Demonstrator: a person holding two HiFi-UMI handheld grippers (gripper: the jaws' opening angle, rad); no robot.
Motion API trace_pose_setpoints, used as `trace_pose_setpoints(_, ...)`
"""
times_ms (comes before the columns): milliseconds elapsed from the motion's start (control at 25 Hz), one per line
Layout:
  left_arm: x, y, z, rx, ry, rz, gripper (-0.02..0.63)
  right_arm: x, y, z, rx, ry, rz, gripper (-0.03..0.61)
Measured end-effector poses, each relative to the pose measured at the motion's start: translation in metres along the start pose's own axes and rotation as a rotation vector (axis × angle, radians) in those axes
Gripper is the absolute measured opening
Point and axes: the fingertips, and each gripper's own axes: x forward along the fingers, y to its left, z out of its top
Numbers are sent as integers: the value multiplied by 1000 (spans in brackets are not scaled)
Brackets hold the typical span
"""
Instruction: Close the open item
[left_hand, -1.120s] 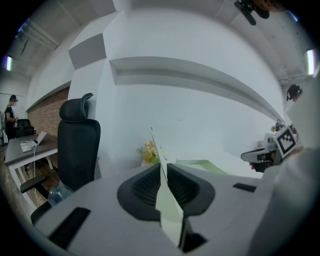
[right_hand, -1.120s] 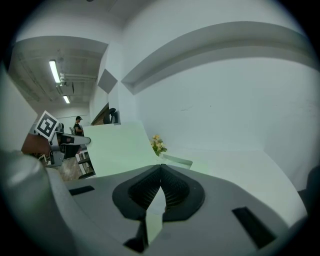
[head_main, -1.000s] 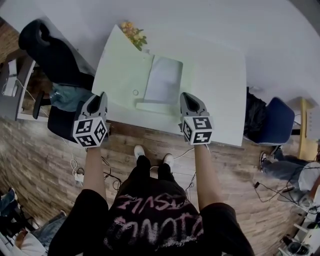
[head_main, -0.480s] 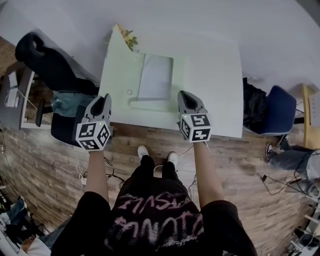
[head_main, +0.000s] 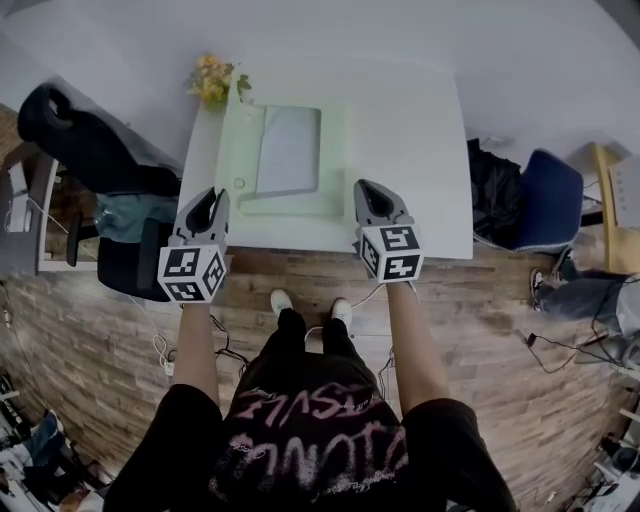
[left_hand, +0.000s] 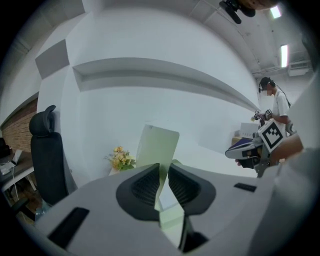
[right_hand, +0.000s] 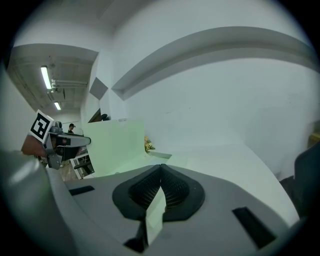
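While the person stands at the near edge of a white table (head_main: 410, 150), both grippers hang over that edge, short of the open item. The item, a pale green box (head_main: 285, 205), lies on the left half of the table, well ahead of the jaws and between the two grippers' lines of sight. Its lid (left_hand: 159, 145) stands upright along the box's left side, with its broad face turned to the right. The box's interior (head_main: 290, 150) shows as a flat pale grey rectangle, and whether anything lies in it cannot be told from here.

Left gripper (left_hand: 164, 166): the jaws stand a narrow gap apart and are opening. Nothing is between them, and the distant lid shows through the gap.

Right gripper (right_hand: 160, 167): the jaw tips meet, with nothing held.

A bunch of yellow flowers (head_main: 210, 80) sits at the table's far left corner, just beyond the box. A black office chair (head_main: 85, 150) stands to the left of the table and a blue chair (head_main: 550, 200) to its right, both on a wood-plank floor (head_main: 500, 320).
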Motion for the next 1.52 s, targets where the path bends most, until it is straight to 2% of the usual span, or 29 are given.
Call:
trace_pose_setpoints(600,27,-73,-14,134,69,-122,77,-30,-26,-15,18,7,-38,11)
trace_pose_setpoints(880,42,-104,-27,279,134,-177,78,-42,-42,-26,44,20,-66,11)
trace_pose_setpoints(1200,63,-135,-46,388,216,-268,77,-56,-60,-45,79,40,-106,11)
trace_pose_setpoints(1520,77,-158,-68,436,308,-369,71,-64,-75,-61,122,53,-140,11)
